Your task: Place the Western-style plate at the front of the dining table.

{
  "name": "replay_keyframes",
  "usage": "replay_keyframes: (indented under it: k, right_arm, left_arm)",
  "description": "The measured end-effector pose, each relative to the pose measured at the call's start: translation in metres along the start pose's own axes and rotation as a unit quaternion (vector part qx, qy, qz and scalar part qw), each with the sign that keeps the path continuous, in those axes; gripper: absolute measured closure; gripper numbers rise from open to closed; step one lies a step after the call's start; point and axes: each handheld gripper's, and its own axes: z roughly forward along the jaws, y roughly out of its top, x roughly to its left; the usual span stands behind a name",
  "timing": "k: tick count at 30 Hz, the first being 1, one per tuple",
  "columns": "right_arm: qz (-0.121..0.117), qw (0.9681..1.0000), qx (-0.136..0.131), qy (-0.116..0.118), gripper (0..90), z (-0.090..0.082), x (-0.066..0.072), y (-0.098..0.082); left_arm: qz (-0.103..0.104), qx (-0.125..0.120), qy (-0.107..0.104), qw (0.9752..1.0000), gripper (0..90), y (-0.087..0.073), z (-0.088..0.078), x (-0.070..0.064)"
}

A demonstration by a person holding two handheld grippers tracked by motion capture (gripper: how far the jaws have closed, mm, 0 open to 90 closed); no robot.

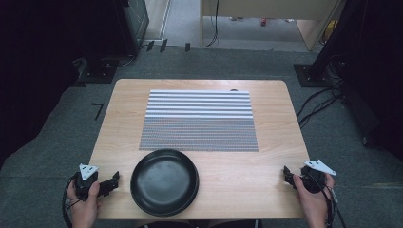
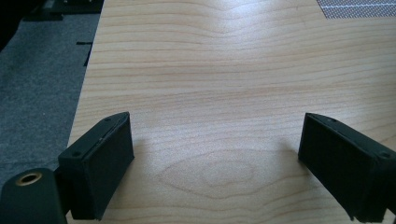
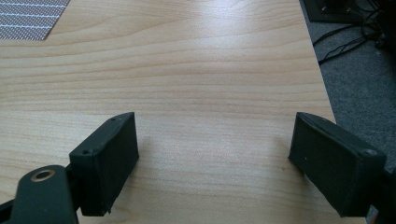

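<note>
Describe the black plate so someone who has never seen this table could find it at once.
Start at the light wooden table and find the striped grey placemat at its middle. Just in front of the mat's near left corner, by the table's near edge, lies the black plate: round, shallow, dark and glossy.

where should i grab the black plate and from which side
Take the black plate by its raised rim at the left edge, coming in level from the left with the left gripper, which sits open right beside it. The plate lies flat on the table, so only the thin upturned rim probably offers the jaws a hold.
</note>
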Motion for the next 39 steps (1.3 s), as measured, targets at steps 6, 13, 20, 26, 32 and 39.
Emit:
replay_keyframes:
  k: [6,13,20,26,32,39]
  right_arm:
    - [0.002,1.0000,-0.002,-0.003,15.1,0.000,0.001,0.000]
    - [0.006,0.9997,-0.024,0.004,15.1,-0.007,0.006,0.004]
    - [-0.001,0.9987,-0.044,0.025,15.0,-0.018,0.024,0.011]
    - [0.004,0.9973,-0.055,0.048,14.9,-0.026,0.036,0.015]
    - [0.014,0.9953,-0.063,0.071,14.9,-0.031,0.047,0.020]
    - [0.012,0.9928,-0.070,0.096,14.9,-0.035,0.062,0.028]
  left_arm:
    - [-0.007,0.002,0.014,0.9999,10.0,-0.001,-0.002,0.000]
    - [-0.042,-0.027,0.012,0.9987,10.0,0.003,-0.013,0.003]
    - [-0.039,-0.056,-0.013,0.9976,10.0,0.009,-0.031,-0.008]
    - [-0.031,-0.064,-0.027,0.9971,10.0,0.012,-0.038,-0.017]
    - [-0.027,-0.070,-0.039,0.9964,10.0,0.015,-0.043,-0.022]
    - [-0.025,-0.068,-0.050,0.9961,10.0,0.017,-0.045,-0.028]
